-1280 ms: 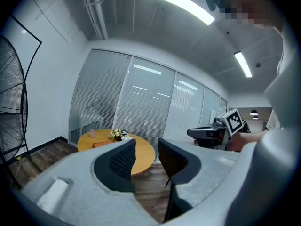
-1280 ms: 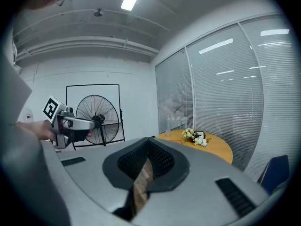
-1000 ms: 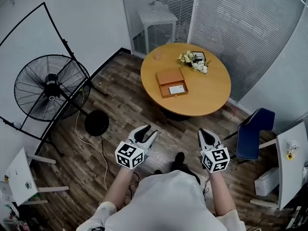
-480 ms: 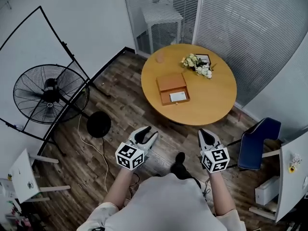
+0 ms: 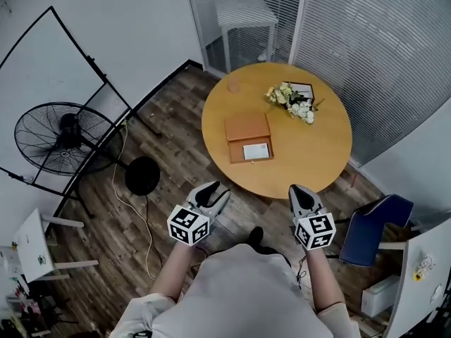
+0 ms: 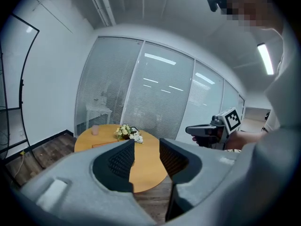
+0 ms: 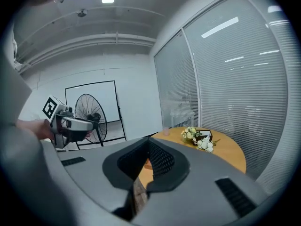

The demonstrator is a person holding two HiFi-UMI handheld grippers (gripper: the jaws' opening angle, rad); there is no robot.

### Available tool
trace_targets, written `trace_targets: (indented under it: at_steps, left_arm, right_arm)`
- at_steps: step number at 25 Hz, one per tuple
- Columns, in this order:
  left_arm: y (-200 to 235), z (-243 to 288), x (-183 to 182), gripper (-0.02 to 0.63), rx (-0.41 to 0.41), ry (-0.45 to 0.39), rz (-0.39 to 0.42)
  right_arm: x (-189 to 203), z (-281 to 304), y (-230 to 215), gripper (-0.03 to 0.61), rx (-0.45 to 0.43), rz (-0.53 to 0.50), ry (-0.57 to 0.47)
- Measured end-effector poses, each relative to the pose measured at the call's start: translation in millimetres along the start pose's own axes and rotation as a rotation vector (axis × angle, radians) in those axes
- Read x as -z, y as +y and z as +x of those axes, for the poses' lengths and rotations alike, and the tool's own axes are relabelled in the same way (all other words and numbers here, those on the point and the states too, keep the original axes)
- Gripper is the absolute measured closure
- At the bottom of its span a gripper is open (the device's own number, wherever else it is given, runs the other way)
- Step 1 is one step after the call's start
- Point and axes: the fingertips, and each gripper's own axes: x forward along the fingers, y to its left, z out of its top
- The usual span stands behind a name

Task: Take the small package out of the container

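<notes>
A brown container point(image 5: 248, 137) lies open on the round wooden table point(image 5: 310, 153); its lid is folded back to the far side. A small white package point(image 5: 256, 151) rests in the near half. Both grippers hang in the air short of the table's near edge, above the wooden floor. My left gripper point(image 5: 211, 195) point(image 6: 146, 147) points at the table with a clear gap between its jaws and nothing in it. My right gripper point(image 5: 301, 197) point(image 7: 148, 142) has its jaws drawn together at the tips, empty.
A bunch of white and yellow flowers point(image 5: 290, 101), a picture frame point(image 5: 301, 90) and a pink cup point(image 5: 233, 88) sit at the table's far side. A standing fan point(image 5: 65, 136) with a floor cable is on the left, and a blue chair point(image 5: 370, 220) on the right. Glass walls with blinds lie behind.
The view has shifted forward: the table and container sit nearer and lower in the head view. Both grippers keep their places in front of the body.
</notes>
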Motion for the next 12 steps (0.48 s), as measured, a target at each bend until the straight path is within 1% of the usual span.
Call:
trace_targets:
  at_steps: [6,12]
  left_arm:
    - [2,43,-8,0.452,-0.045,0.01,-0.025]
    - [9,72,-8,0.452,-0.067,0.033,-0.058]
  right_arm:
    - [-3,27,-42,0.575,-0.054,0.012,0.018]
    - [-4,50,-62,0.575,-0.088,0.024,0.035]
